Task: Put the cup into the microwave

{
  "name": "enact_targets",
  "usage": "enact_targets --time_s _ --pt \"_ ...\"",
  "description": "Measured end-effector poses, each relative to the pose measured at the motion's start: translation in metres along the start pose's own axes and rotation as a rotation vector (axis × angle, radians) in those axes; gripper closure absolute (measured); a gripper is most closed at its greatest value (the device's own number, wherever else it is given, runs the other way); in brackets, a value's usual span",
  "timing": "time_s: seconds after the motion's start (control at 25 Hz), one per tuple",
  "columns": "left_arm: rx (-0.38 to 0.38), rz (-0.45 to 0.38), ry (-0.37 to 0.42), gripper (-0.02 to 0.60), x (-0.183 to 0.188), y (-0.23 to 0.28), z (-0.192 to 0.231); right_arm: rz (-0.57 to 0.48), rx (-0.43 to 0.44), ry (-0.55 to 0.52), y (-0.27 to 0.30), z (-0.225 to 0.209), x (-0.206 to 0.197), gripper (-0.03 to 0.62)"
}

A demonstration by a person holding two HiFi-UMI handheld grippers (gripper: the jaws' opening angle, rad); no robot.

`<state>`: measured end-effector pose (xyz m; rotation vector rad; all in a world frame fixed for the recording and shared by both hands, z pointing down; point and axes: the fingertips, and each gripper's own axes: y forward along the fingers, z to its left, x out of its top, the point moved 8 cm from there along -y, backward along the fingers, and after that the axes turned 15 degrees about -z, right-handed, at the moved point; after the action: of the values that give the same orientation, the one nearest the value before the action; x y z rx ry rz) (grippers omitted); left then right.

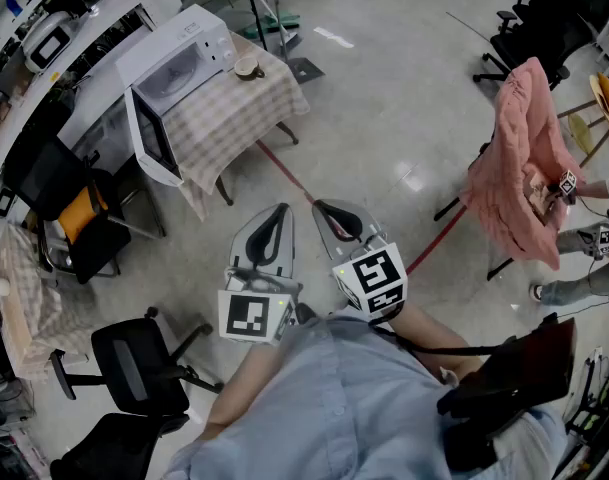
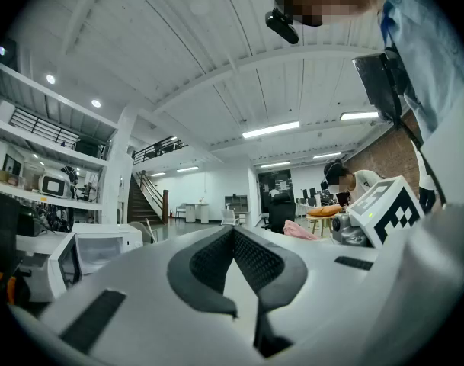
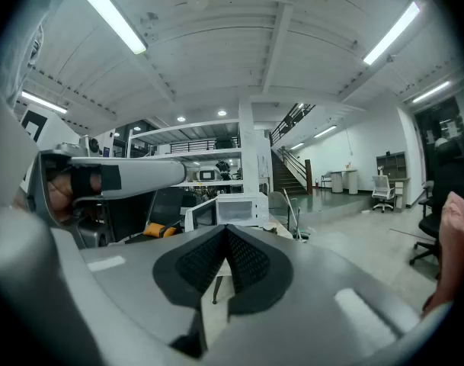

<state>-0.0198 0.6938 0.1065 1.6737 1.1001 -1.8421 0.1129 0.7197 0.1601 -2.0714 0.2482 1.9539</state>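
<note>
The white microwave (image 1: 174,68) stands on a table with a checked cloth (image 1: 229,118), its door (image 1: 152,140) swung open toward me. A small cup (image 1: 247,67) sits on the cloth just right of the microwave. Both grippers are held side by side close to my body, far from the table. The left gripper (image 1: 281,209) and the right gripper (image 1: 320,206) are shut with nothing between their pads. In the right gripper view the microwave (image 3: 235,207) and the cup (image 3: 270,226) show far ahead above the shut jaws (image 3: 226,231). The left gripper view shows the microwave (image 2: 98,241) at its left edge.
A red line (image 1: 294,183) runs across the floor between me and the table. Black office chairs (image 1: 134,368) stand at my left. A pink cloth (image 1: 524,163) hangs over a chair at the right, beside a seated person (image 1: 589,258).
</note>
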Motion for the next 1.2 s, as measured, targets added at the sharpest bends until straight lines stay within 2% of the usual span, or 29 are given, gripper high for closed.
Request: enact_targets --time_s 0.64,0.88,1.2 --pt "0.001 0.019 -0.004 0.577 -0.001 0.006 -0.012 0.009 0.013 0.034 -0.007 -0.009 -0.001 0.594" --pt "-0.016 0.040 0.006 0.577 -0.009 0.020 -0.028 -0.029 0.018 0.075 -0.016 -0.031 0.000 0.592" --pt "0.022 0.069 0.014 0.577 -0.012 0.044 -0.046 -0.003 0.060 0.086 -0.020 -0.061 -0.005 0.592"
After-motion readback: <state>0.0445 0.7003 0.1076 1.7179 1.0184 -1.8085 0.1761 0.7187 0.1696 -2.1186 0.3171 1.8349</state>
